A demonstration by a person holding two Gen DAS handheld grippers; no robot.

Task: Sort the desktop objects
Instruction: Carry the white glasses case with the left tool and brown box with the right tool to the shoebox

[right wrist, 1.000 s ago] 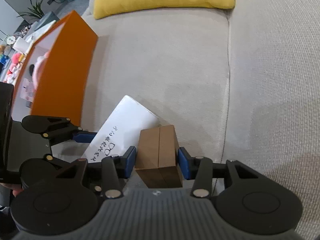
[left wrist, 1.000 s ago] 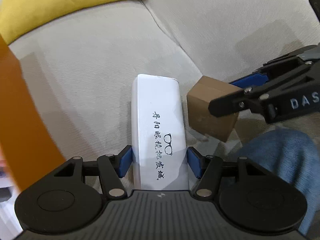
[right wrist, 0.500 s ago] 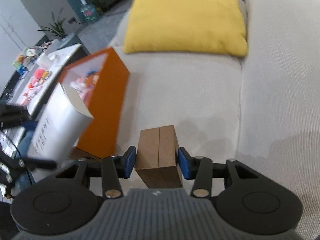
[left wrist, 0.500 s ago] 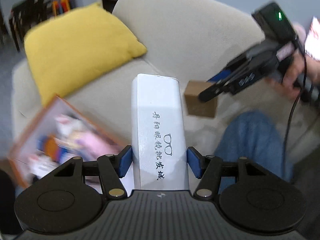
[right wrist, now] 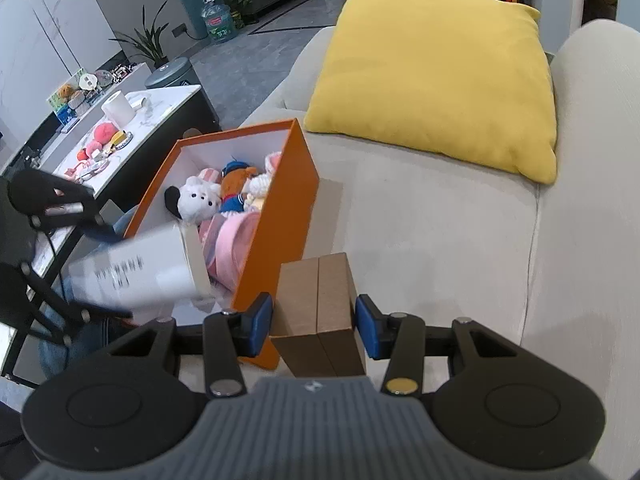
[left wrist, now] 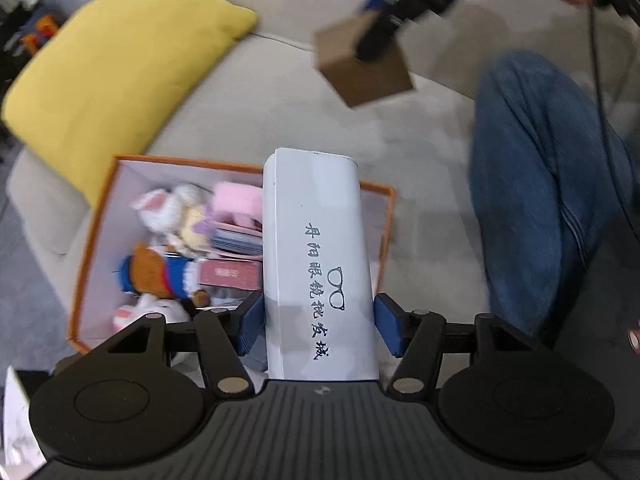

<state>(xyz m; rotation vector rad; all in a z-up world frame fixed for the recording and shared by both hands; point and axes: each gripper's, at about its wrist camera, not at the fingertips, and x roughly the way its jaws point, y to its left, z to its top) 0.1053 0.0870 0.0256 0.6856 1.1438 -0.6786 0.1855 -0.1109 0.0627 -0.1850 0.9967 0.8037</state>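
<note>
Beige sofa [right wrist: 440, 232]; my left tongs [left wrist: 318, 322] clamp the white case [left wrist: 316, 248], long axis pointing over the orange box [right wrist: 280, 216]; right tongs [right wrist: 314, 326] grip the brown box [right wrist: 316, 300] just beside its wall, outside.

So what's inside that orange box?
The orange box holds plush toys: a white one, a brown bear in blue, pink ones. The white case hides its right part; the bottom is buried.
</note>
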